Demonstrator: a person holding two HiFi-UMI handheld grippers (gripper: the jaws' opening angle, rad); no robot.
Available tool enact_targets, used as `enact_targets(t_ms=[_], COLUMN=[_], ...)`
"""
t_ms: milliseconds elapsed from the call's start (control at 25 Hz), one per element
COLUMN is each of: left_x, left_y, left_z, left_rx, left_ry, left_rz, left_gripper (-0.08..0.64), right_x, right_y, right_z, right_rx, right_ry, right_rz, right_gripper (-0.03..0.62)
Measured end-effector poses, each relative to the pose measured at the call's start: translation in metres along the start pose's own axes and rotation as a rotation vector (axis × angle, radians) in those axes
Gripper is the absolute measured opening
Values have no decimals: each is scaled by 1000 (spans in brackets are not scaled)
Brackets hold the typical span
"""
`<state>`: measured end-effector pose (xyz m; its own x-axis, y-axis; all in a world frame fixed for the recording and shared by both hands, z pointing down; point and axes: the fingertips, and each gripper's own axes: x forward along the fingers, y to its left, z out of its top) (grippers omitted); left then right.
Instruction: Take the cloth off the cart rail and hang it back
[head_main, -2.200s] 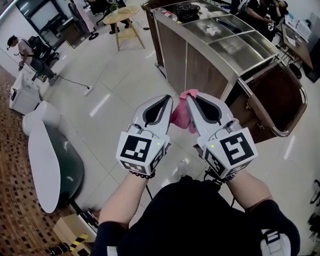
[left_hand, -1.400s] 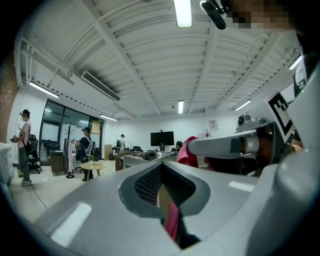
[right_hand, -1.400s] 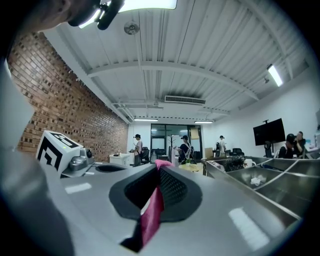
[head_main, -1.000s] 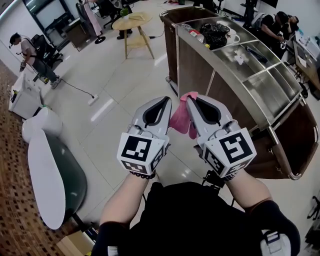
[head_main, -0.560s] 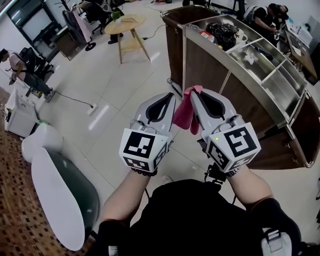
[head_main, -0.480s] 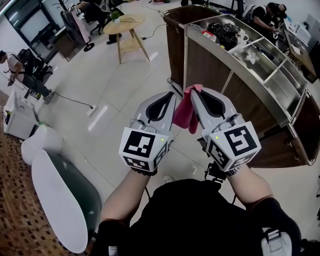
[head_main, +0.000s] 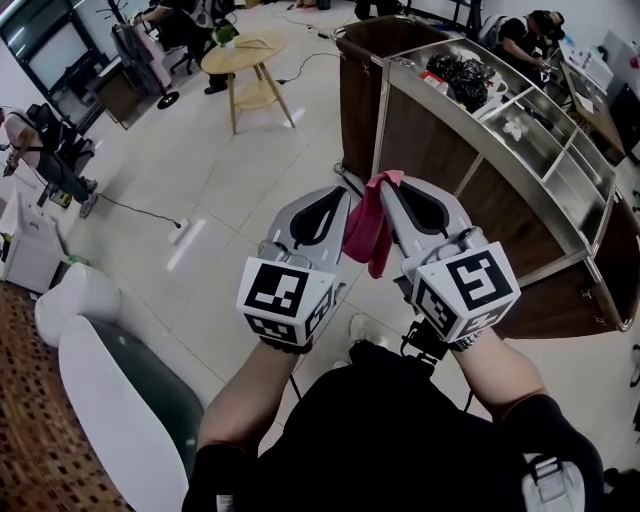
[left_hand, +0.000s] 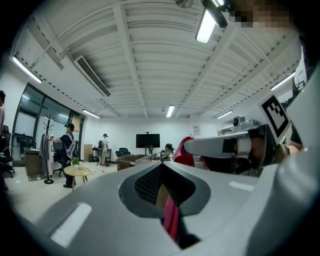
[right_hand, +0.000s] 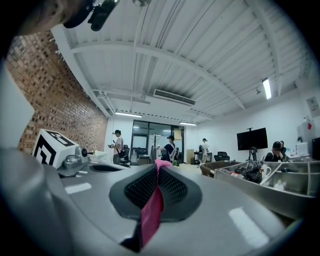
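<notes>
Left claw (head_main: 333, 198) and right claw (head_main: 386, 188) stay clamped on the pink cloth (head_main: 366, 230). The cart (head_main: 420, 140) now sits nearer.

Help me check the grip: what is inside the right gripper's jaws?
A pink cloth is pinched between the shut jaws of the right gripper, a tip poking past them. The part pressed between the pads is covered.
</notes>
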<state>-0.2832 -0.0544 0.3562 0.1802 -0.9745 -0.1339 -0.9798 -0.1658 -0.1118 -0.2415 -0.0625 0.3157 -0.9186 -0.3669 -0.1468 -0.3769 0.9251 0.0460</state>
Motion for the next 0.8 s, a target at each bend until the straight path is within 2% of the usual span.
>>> enact_targets(t_ms=[240, 520, 800], left_x=[27, 88, 141], left_y=[35, 83, 133], left_z=[-16, -31, -41], left_rx=[-1, 16, -1], left_ry=[11, 27, 29], left_rz=[-18, -59, -73], left_gripper=[3, 3, 3], right_x=[38, 96, 156], right_y=[-19, -65, -103], right_z=[-15, -31, -39], right_rx=[11, 25, 17], right_ry=[-3, -16, -5], right_rz=[-19, -49, -60], right_gripper=[6, 6, 6])
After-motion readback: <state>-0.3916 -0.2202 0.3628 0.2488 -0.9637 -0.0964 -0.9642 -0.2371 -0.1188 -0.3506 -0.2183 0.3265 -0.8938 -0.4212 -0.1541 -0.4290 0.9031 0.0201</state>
